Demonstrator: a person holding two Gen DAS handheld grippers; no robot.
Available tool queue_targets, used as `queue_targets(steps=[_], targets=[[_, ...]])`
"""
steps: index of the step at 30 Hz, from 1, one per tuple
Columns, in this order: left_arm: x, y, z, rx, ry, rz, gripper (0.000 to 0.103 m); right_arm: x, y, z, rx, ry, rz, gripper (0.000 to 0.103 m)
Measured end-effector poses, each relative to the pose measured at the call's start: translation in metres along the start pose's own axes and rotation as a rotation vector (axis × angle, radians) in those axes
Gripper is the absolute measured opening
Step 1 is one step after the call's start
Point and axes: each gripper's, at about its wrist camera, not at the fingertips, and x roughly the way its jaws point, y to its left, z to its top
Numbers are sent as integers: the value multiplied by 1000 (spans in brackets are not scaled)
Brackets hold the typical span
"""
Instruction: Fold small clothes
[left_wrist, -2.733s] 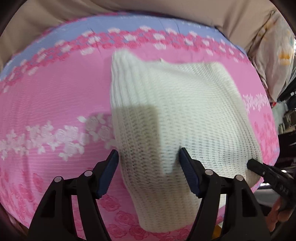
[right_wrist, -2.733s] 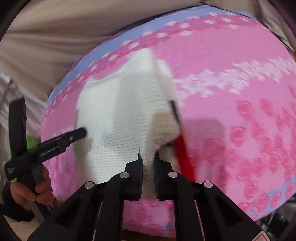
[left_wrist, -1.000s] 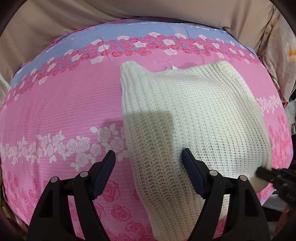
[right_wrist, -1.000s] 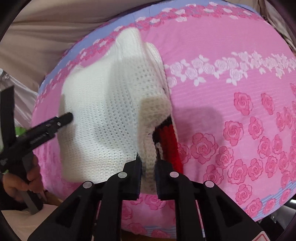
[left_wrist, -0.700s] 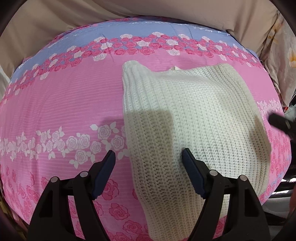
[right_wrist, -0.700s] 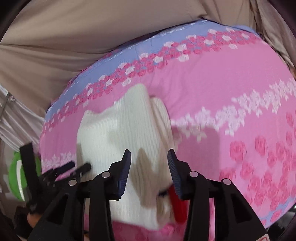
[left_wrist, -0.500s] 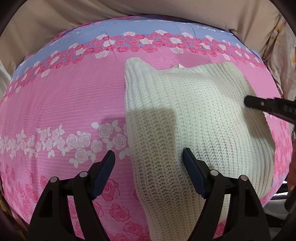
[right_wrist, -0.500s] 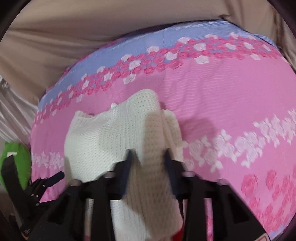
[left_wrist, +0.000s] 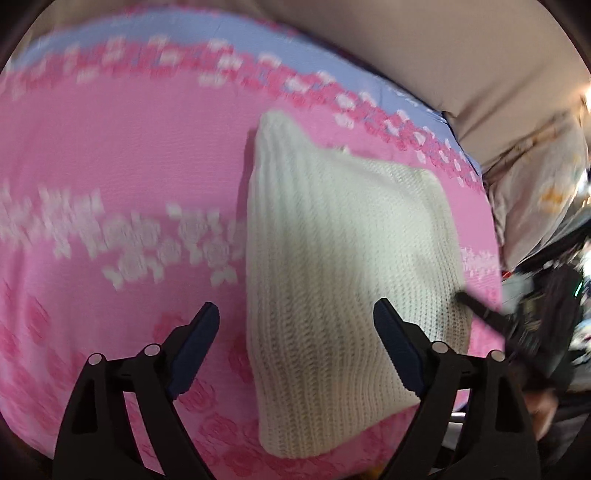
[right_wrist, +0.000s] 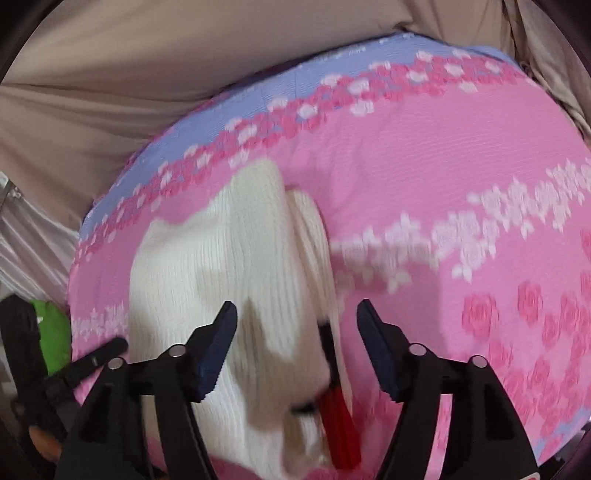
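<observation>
On the pink rose-print bedsheet lies the cream knit sweater, folded flat so its edges can be reached. Left tongs and right tongs both hover spread wide, empty (something red peeks beneath).

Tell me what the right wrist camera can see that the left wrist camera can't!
Only the right wrist view shows a red and black part poking out under the sweater's edge, and something green at the far left. Only the left wrist view shows a pale patterned cloth at the right. Both show the white knit sweater lying on the pink flowered sheet, with the left gripper and right gripper open over it, holding nothing.
</observation>
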Motion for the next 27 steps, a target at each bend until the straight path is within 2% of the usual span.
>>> queue_targets(steps=[2,4,7,9,10,11,12,13,17,20,23,25,27], targets=[[16,6,-3,-45,51,-26,83,15,-6,-17,16,70,20,70],[30,6,-7,-73,70,-43,83,28,-12,-27,55,109,50,71],[44,2,-8,-86,78,-56,84,42,-23,-33,169,122,127,77],[45,-5,-5,-87,85,-64,74,47,-29,-30,209,131,166,71],[42,-9,-2,-80,87,-57,71,47,-30,-28,217,137,187,57],[40,-12,0,-70,85,-53,63,46,-32,-26,230,146,219,46],[36,-18,2,-49,83,-48,55,44,-34,-24,237,146,231,42],[29,-26,4,-25,71,-51,53,40,-34,-23,245,142,245,37],[-2,-63,14,45,13,-131,47,-5,-31,-14,228,39,296,32],[-24,-98,21,120,-59,-182,46,-51,-28,0,170,-63,275,32],[-35,-118,23,173,-109,-215,47,-87,-32,9,123,-144,245,32],[-21,-120,19,180,-99,-198,49,-99,-43,11,101,-169,222,32],[13,-111,10,158,-48,-146,53,-86,-57,7,110,-149,193,33]])
